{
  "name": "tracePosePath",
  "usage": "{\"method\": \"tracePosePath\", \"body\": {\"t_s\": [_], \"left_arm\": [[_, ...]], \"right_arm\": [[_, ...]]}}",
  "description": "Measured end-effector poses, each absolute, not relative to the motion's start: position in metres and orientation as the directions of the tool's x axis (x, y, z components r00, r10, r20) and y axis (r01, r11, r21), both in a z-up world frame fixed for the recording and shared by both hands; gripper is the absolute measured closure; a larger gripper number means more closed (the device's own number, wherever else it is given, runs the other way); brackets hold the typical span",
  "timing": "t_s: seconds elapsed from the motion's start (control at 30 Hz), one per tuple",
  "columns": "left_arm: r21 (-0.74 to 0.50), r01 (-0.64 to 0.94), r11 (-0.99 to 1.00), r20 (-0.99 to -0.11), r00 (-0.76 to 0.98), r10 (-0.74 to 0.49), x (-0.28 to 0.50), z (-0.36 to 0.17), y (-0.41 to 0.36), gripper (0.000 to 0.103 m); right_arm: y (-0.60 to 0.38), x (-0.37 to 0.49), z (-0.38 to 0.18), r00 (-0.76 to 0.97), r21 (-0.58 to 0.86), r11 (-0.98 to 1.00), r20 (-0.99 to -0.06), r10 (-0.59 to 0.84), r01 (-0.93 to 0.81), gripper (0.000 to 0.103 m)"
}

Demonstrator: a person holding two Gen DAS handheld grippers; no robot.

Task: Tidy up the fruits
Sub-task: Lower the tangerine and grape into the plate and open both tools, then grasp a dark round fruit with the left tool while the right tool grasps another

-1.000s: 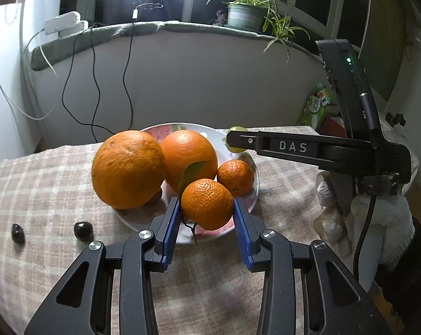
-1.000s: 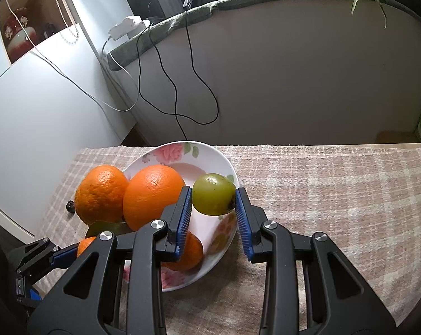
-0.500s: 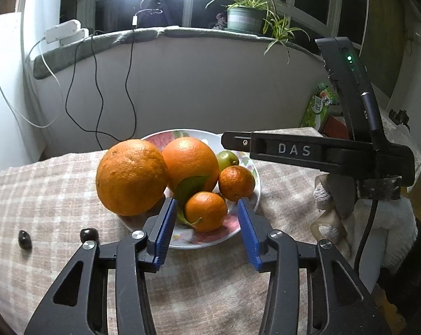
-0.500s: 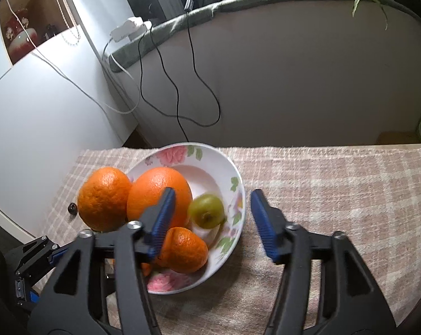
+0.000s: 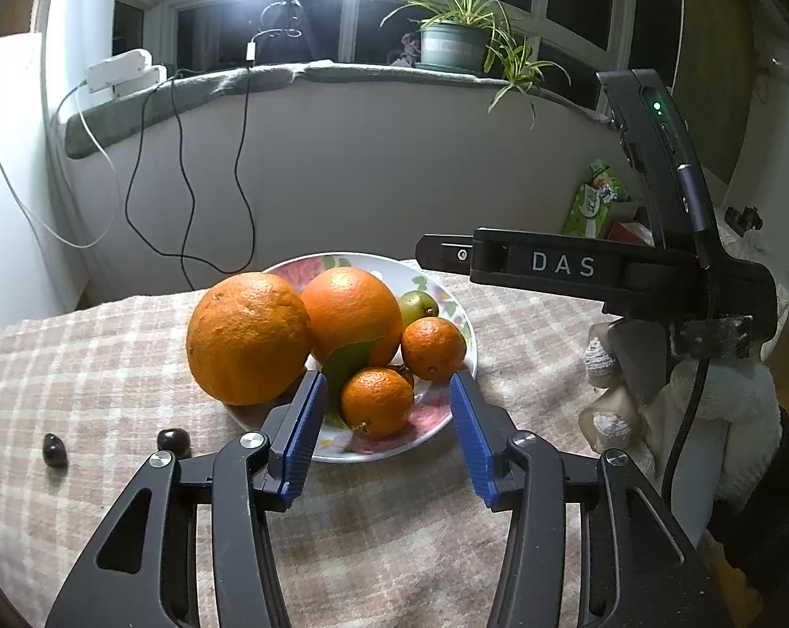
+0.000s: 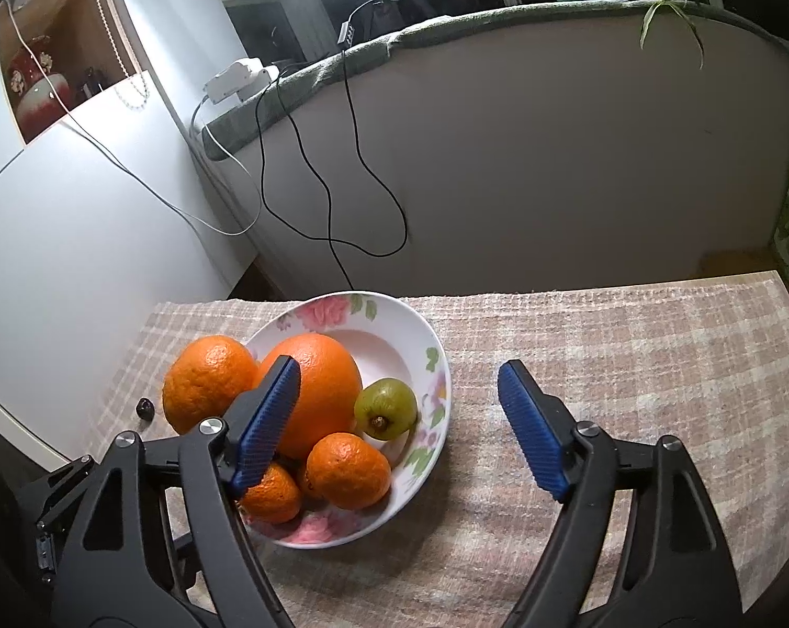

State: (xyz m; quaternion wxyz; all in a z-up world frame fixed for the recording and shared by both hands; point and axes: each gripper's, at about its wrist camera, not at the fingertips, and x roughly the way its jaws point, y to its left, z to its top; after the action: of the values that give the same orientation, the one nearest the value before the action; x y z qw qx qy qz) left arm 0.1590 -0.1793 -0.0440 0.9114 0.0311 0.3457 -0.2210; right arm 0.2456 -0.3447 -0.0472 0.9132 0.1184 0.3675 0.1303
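A white floral plate (image 5: 444, 418) (image 6: 420, 340) on the checked tablecloth holds two large oranges (image 5: 248, 337) (image 5: 352, 314), two small mandarins (image 5: 376, 400) (image 5: 434, 348) and a green fruit (image 5: 418, 306) (image 6: 386, 408). The left large orange (image 6: 209, 382) leans over the plate's left rim. My left gripper (image 5: 384, 434) is open and empty, just in front of the plate. My right gripper (image 6: 399, 424) is open and empty, above the plate's near right side; it shows in the left wrist view as a black bar (image 5: 551, 264).
Two small dark fruits (image 5: 173, 440) (image 5: 54, 450) lie on the cloth left of the plate. A white plush toy (image 5: 656, 408) stands at the table's right edge. A low wall with hanging cables (image 5: 185, 209) is behind the table.
My left gripper opened, let go of the front mandarin on the plate and drew back. My right gripper opened, released the green fruit into the plate and pulled back.
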Motion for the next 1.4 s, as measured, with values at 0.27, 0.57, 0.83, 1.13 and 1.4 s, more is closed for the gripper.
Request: {"method": "tracePosePath", "body": {"t_s": [0.27,0.57,0.83,1.13,1.4], "left_arm": [[-0.101,0.421,0.901,-0.628,0.676,-0.386,0.151,-0.037,-0.169,0.055],[-0.14,0.368,0.919,-0.612,0.697,-0.373,0.142,-0.035,-0.128,0.055],[-0.18,0.271,0.946,-0.604,0.728,-0.323,0.137,-0.036,-0.069,0.055],[-0.225,0.154,0.962,-0.619,0.74,-0.263,0.134,-0.05,-0.004,0.055],[-0.263,0.111,0.958,-0.633,0.729,-0.259,0.14,-0.064,0.028,0.055]], "right_arm": [[-0.338,0.235,-0.037,0.708,0.304,0.939,-0.627,0.326,-0.163,0.022],[-0.33,0.201,-0.026,0.741,0.33,0.926,-0.573,0.351,-0.183,0.022],[-0.294,0.165,-0.03,0.73,0.33,0.91,-0.552,0.403,-0.252,0.023],[-0.228,0.138,-0.037,0.652,0.299,0.873,-0.581,0.487,-0.385,0.04],[-0.162,0.152,-0.066,0.582,0.221,0.882,-0.68,0.446,-0.417,0.062]]}}
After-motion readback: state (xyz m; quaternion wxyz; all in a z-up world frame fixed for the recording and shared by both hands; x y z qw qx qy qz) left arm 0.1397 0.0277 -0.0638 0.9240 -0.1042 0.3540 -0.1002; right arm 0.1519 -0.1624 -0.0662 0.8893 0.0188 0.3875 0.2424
